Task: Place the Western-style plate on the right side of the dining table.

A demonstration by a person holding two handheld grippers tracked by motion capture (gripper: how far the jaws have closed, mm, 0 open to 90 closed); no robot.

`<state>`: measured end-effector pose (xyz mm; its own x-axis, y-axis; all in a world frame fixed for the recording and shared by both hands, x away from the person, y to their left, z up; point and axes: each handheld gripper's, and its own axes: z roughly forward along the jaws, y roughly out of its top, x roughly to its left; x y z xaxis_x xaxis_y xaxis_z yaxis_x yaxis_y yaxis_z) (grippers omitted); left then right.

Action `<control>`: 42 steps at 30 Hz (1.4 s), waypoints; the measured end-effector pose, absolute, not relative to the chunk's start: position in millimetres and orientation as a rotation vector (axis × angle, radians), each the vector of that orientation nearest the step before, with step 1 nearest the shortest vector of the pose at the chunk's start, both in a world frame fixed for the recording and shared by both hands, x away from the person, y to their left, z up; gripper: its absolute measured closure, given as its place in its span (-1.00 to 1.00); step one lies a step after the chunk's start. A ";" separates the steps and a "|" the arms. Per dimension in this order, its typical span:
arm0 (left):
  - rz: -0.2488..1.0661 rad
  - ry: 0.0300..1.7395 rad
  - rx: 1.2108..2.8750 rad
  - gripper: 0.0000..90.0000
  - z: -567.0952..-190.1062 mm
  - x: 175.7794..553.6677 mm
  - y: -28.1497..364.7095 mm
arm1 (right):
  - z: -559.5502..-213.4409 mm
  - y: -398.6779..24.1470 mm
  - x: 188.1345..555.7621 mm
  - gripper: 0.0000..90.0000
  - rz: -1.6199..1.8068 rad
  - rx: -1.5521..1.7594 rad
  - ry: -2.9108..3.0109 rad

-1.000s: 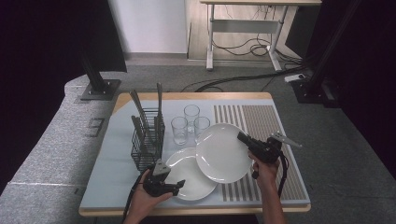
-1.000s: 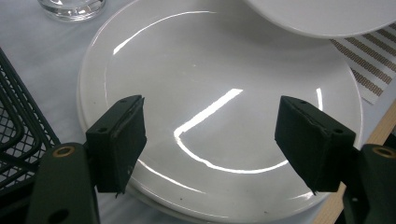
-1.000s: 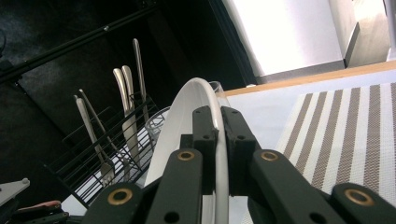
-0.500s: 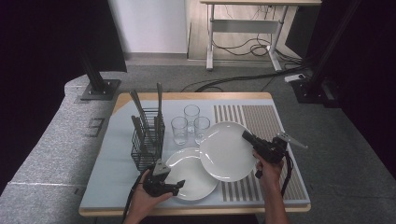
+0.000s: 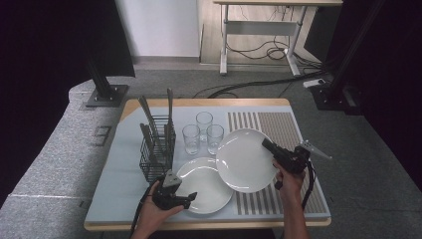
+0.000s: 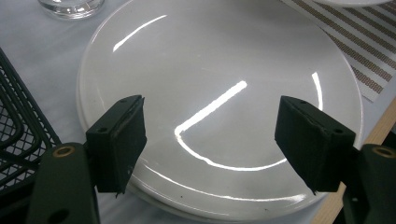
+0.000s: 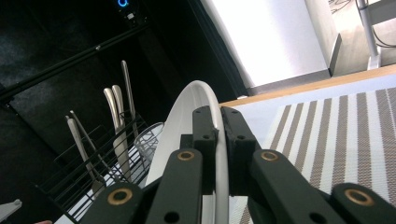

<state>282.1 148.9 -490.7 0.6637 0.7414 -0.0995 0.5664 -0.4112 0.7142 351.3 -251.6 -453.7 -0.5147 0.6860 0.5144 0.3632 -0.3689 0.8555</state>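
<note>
Two plates — held plate [image 5: 244, 159] and flat plate [image 5: 204, 185] — plain glossy white, no pattern. Three glasses [image 5: 203, 132] clear, colourless. Wire basket [image 5: 157, 154] black mesh near mat's left edge; cutlery [image 5: 149, 117] in it dull silver-grey. Mat [image 5: 124, 169] pale blue-grey; strip [image 5: 278, 127] along its right edge striped tan and white. Table [image 5: 209, 102] rim light wood. Left gripper [image 5: 189, 197] and right gripper [image 5: 265, 145] matte black, brass-coloured rivets.

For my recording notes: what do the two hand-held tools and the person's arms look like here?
Both tools are black. The left tool carries a grey three-cornered plate on top, and its jaws end in thick, blocky black pads on arms with brass-coloured rivets. The right tool has a grey plate sticking out at its rear and a black cable looping beneath it. Both forearms are bare, with no sleeves visible.
</note>
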 end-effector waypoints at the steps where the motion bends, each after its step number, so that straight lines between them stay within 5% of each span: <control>1: 0.300 1.006 2.130 -0.44 -490.8 282.1 149.0 | -453.7 -252.4 351.3 0.90 1.976 1.400 1.597; 42: 0.289 1.002 2.134 -0.44 -491.2 282.0 149.0 | -456.2 -271.4 352.3 0.90 1.936 1.426 1.527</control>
